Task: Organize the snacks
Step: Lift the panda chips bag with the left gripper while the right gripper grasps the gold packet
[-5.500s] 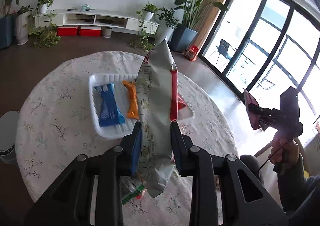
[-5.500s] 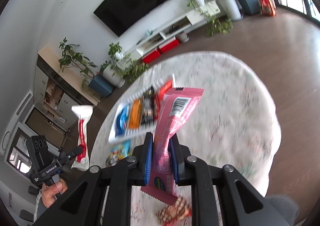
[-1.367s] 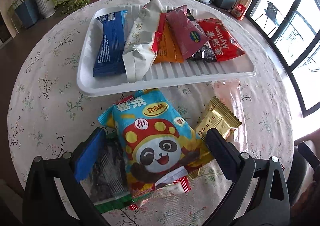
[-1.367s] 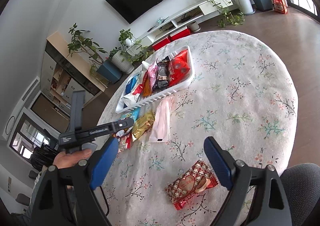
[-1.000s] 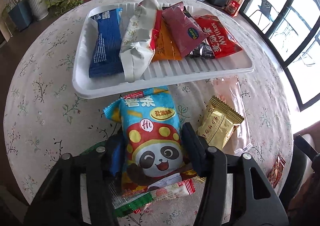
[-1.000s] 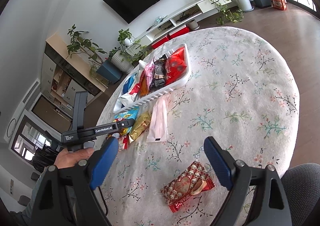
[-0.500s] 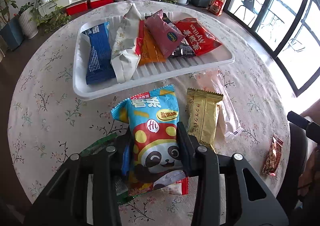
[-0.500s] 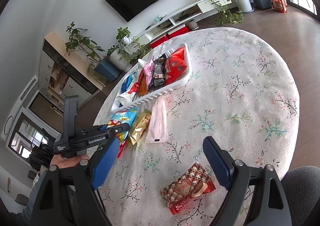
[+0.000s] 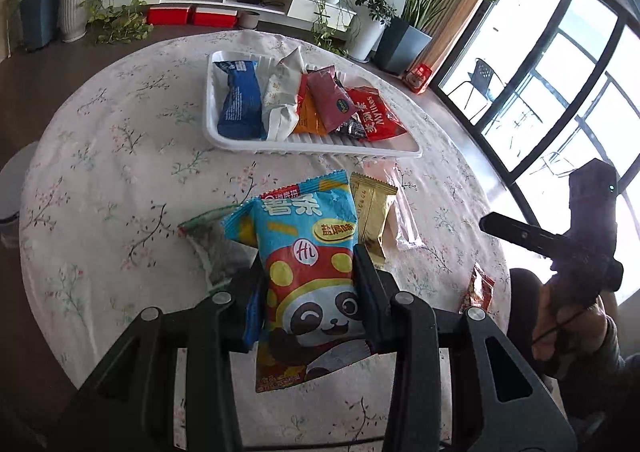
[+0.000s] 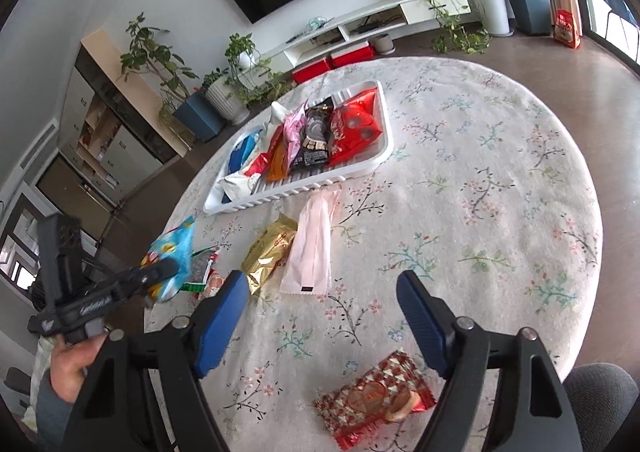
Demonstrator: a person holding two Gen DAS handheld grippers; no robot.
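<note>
My left gripper (image 9: 308,276) is shut on a blue panda snack bag (image 9: 304,220) and holds it upright above the table; the same bag (image 10: 176,248) shows at the left of the right wrist view. The white tray (image 9: 320,146) at the far side holds several packets, blue, white, orange, pink, black and red. My right gripper (image 10: 320,280) hovers over the near table, its jaws closing with nothing between them. A red heart-patterned packet (image 10: 376,404) lies on the cloth just below its fingers.
A gold packet (image 10: 268,252), a pale pink packet (image 10: 312,248) and a green-edged packet (image 9: 212,244) lie on the flowered tablecloth in front of the tray. A person's hand (image 9: 568,328) grips the right tool. The round table's edge drops to a brown floor.
The left gripper has risen and drawn back with the panda bag, lifting it off the other packets. The right gripper's jaws have narrowed and it has shifted slightly over the red packet.
</note>
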